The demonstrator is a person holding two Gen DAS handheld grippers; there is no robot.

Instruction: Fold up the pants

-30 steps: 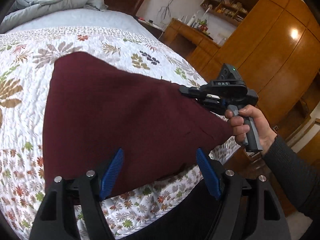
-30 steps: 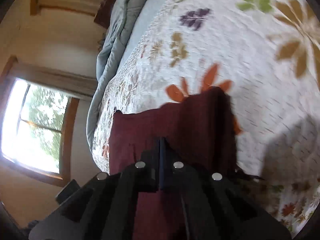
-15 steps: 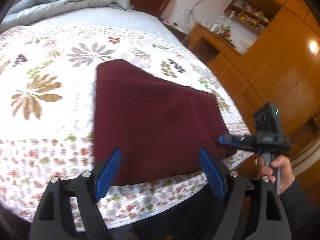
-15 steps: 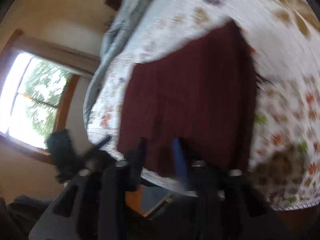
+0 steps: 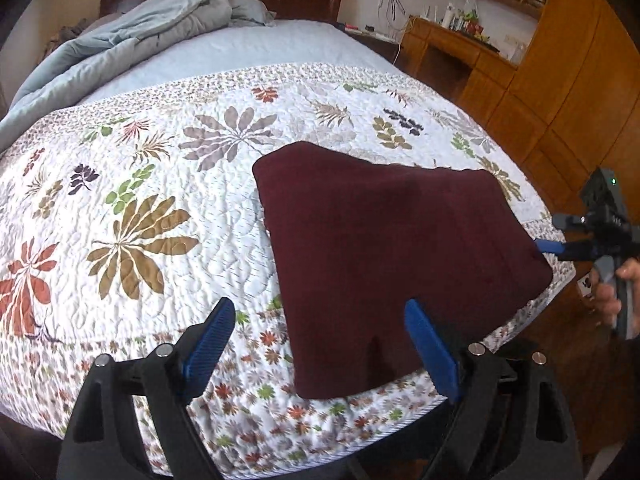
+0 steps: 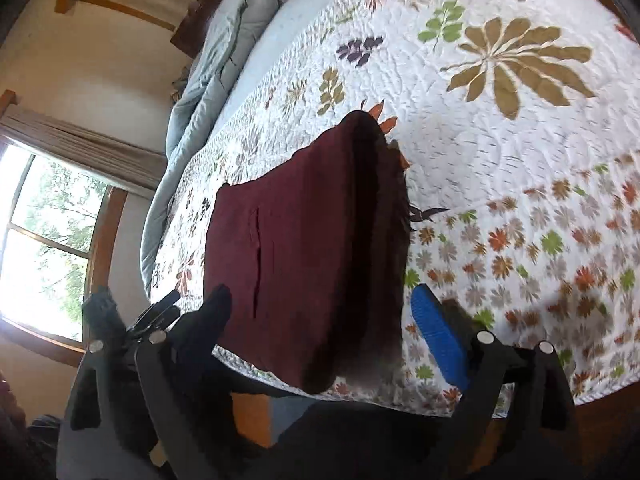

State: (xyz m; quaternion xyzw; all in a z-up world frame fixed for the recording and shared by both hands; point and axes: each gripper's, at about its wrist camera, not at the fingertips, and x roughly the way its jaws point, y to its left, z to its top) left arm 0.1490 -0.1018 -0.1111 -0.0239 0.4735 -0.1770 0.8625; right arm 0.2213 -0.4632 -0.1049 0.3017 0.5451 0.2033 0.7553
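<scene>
The dark maroon pants [image 5: 396, 252] lie folded into a compact slab near the corner of the bed, on the floral quilt [image 5: 160, 184]. My left gripper [image 5: 320, 340] is open and empty, held above the bed's near edge just in front of the pants. My right gripper [image 6: 320, 320] is open and empty too, pulled back from the pants [image 6: 304, 248] at the bed's side edge. The right gripper also shows in the left wrist view [image 5: 560, 246], just off the pants' right corner.
A crumpled pale blue duvet [image 5: 132, 40] lies at the head of the bed by the dark headboard. A wooden desk [image 5: 452, 48] and wardrobe [image 5: 576, 80] stand to the right. A window [image 6: 44, 240] is beyond the bed's far side.
My right gripper was shut on the pants' edge; it has let go, opened and drawn back off the bed corner. My left gripper has pulled back and up. The pants lie flat.
</scene>
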